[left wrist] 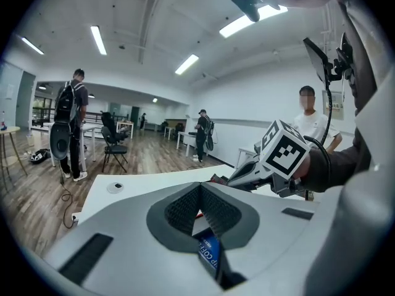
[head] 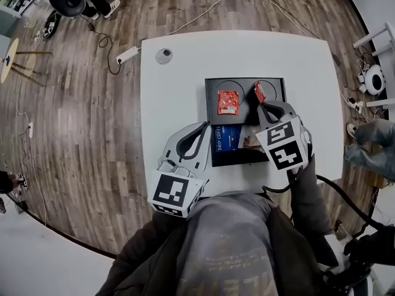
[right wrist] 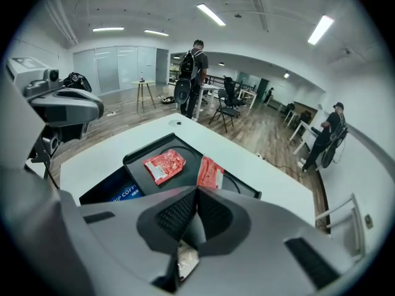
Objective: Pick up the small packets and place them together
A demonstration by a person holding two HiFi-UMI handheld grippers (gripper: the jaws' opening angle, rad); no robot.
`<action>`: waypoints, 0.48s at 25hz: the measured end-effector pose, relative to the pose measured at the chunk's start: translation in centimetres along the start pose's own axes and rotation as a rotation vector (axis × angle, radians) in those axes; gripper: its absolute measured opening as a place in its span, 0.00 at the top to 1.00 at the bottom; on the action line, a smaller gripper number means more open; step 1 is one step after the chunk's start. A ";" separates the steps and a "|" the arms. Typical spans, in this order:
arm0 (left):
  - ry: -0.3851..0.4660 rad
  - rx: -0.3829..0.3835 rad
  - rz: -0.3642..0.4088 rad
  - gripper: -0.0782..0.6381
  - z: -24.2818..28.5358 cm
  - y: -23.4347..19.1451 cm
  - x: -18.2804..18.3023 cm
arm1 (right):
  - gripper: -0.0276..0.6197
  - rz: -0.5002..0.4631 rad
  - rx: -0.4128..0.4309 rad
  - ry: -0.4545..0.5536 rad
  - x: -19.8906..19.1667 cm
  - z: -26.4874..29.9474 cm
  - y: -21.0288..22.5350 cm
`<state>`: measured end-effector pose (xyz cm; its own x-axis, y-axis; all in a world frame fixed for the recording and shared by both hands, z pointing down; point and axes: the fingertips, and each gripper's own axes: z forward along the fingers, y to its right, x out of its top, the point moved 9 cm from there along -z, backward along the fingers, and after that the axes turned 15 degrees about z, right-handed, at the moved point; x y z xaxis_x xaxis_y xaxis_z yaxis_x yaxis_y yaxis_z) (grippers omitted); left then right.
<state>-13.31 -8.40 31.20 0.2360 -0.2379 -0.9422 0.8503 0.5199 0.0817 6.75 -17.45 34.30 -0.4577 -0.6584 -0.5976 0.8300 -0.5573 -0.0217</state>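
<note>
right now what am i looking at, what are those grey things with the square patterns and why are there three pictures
A person at a white table holds a two-jaw gripper in each hand; the cubes with square patterns are part of those tools. The head view looks down from a camera on the person's head. The other two views come from cameras riding on each gripper, looking along its jaws. On the table sits a black tray with one red packet lying in it, and a blue drip coffee packet nearer the person. The right gripper has its jaws shut on a second red packet, over the tray. The left gripper is shut and empty.
</note>
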 end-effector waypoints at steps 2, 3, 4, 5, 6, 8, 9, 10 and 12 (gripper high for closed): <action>-0.008 0.008 -0.006 0.89 0.0 -0.2 -0.2 | 0.95 -0.006 0.017 -0.008 0.1 0.6 -0.4; -0.012 0.010 -0.008 0.89 -0.1 -0.3 -0.3 | 0.95 -0.005 0.029 -0.012 0.1 0.8 -0.5; -0.016 0.011 -0.012 0.89 -0.1 -0.3 -0.5 | 0.93 -0.003 0.044 -0.015 0.1 1.0 -0.6; -0.019 0.012 -0.016 0.89 -0.1 -0.3 -0.6 | 0.91 -0.001 0.059 -0.018 0.1 1.2 -0.7; -0.022 0.013 -0.018 0.89 0.0 -0.4 -0.6 | 0.88 0.002 0.074 -0.021 0.1 1.4 -0.8; -0.024 0.017 -0.021 0.89 -0.1 -0.4 -0.8 | 0.82 0.006 0.102 -0.025 0.0 1.6 -1.0; -0.024 0.019 -0.022 0.89 -0.1 -0.5 -0.9 | 0.80 0.008 0.112 -0.023 0.0 1.7 -1.2; -0.022 0.021 -0.022 0.89 -0.2 -0.5 -1.0 | 0.79 0.009 0.119 -0.017 0.1 1.6 -1.3; -0.016 0.023 -0.019 0.89 -0.3 -0.5 -0.9 | 0.79 0.012 0.122 0.008 0.3 1.2 -1.4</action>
<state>-14.13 -8.20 31.89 0.2270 -0.2609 -0.9383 0.8652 0.4964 0.0713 5.11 -17.46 35.11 -0.4452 -0.6613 -0.6037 0.7901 -0.6074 0.0826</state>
